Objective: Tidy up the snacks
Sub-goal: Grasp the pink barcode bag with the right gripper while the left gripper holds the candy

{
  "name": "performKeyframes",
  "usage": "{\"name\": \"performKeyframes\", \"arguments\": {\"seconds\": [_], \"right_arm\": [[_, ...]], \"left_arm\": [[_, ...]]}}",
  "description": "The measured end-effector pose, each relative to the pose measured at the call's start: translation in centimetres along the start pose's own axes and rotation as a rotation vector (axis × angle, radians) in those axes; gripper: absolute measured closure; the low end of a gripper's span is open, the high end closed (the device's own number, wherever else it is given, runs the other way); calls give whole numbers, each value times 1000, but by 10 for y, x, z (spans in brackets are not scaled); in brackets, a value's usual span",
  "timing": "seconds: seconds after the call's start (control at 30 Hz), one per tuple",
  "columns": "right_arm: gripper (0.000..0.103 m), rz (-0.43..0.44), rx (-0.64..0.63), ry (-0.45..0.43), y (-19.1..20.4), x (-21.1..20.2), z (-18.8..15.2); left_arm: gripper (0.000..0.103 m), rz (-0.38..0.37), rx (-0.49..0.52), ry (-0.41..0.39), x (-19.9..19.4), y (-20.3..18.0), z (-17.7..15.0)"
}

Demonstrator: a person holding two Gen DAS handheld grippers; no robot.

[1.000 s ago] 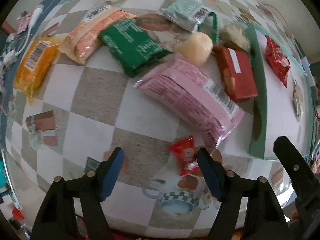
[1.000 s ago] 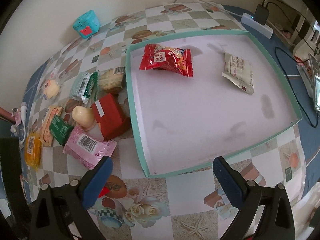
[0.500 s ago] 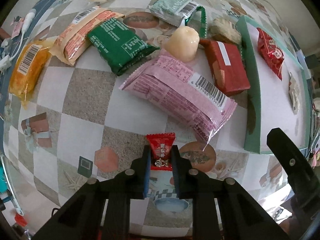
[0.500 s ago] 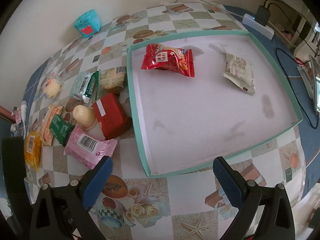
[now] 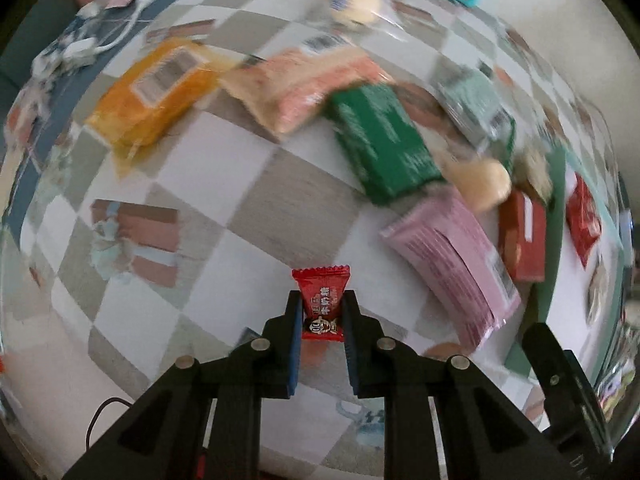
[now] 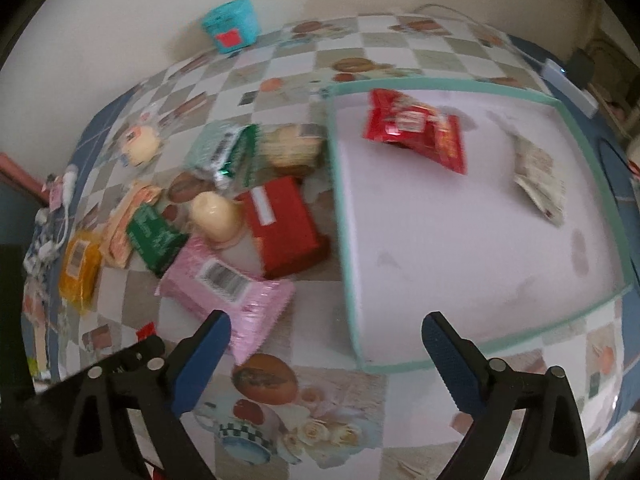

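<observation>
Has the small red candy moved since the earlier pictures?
Yes. The candy lay on the tablecloth beside the pink packet; now the left gripper holds it, lifted away from the packet.

Checkered table (image 6: 280,64), scattered snack packets (image 6: 224,280), green-rimmed tray (image 6: 440,364)

The left gripper (image 5: 321,320) is a matte black plastic frame whose two angular arms taper to straight fingers lined with flat blue pads (image 5: 295,332); round silver screw heads dot its joints. The right gripper (image 6: 325,336) has the same black build, with silver screws and blue pads (image 6: 206,354) on its slanted fingertips.
</observation>
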State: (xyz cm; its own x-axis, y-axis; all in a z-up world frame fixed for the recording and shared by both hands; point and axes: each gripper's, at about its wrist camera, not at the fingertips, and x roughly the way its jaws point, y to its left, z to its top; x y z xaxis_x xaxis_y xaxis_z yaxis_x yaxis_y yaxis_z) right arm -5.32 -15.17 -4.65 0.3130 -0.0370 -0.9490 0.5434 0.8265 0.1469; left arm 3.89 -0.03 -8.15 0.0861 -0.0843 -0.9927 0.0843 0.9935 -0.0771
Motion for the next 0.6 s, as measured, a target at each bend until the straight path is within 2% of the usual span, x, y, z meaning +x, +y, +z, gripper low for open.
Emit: {"name": "performKeyframes", "arguments": {"seconds": [0.07, 0.27, 0.6], "right_arm": [[9, 19, -34, -7, 9, 2, 3], [17, 82, -127, -12, 36, 7, 6], [30, 141, -270, -21, 72, 15, 10]], "left_arm": [[83, 10, -28, -21, -8, 3, -9], [83, -5, -100, -45, -22, 24, 0], [83, -25, -156, -33, -24, 60, 4]]}}
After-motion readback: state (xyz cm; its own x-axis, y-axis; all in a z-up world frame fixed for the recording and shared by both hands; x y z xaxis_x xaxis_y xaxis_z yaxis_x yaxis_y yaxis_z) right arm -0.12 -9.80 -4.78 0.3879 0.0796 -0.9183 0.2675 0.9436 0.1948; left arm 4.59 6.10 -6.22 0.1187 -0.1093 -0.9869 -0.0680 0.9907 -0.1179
